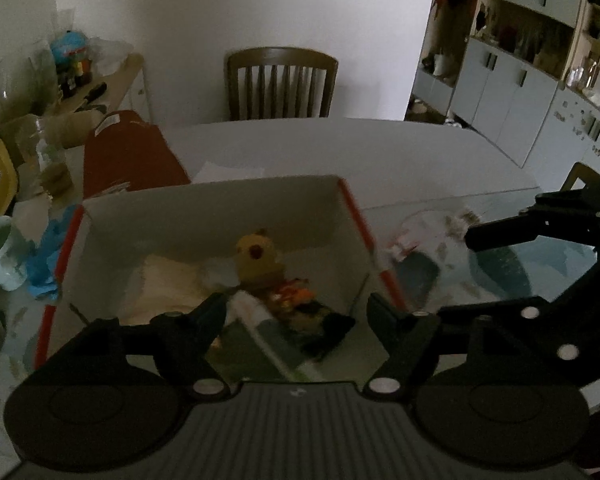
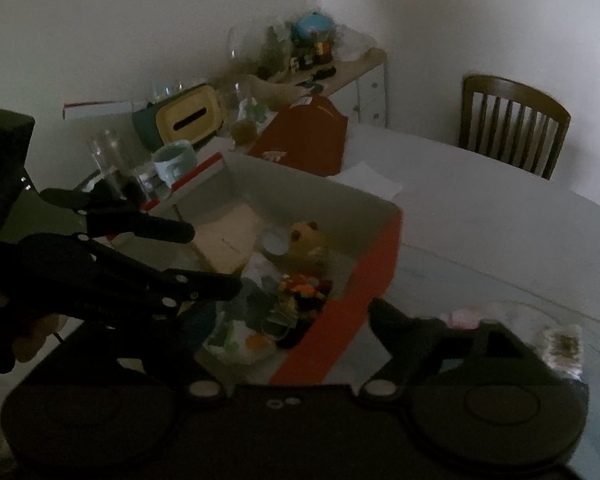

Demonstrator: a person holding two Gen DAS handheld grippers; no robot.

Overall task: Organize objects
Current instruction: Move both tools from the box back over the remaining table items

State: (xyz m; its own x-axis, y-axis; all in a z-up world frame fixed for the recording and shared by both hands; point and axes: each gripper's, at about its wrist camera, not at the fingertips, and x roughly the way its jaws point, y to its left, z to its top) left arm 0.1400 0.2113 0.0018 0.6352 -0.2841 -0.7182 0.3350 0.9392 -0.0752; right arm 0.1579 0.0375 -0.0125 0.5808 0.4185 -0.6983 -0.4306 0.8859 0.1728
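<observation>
Hovering over box (image 1: 220, 216) | left gripper (image 1: 296, 312) fingers spread, empty | right gripper (image 1: 470, 276) beside it, fingers spread

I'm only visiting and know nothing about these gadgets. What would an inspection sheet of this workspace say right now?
Surface: glass-topped table, partly under a pale cloth.
Job's things: open red-edged box holding a yellow plush toy and small colourful items.
Clutter: mug, tissue box, jars, blue cloth.
Grippers: left hand-held gripper open over the box; right hand-held gripper open.
Cables: nothing seen.
Surroundings: wooden chair, cabinets.
</observation>
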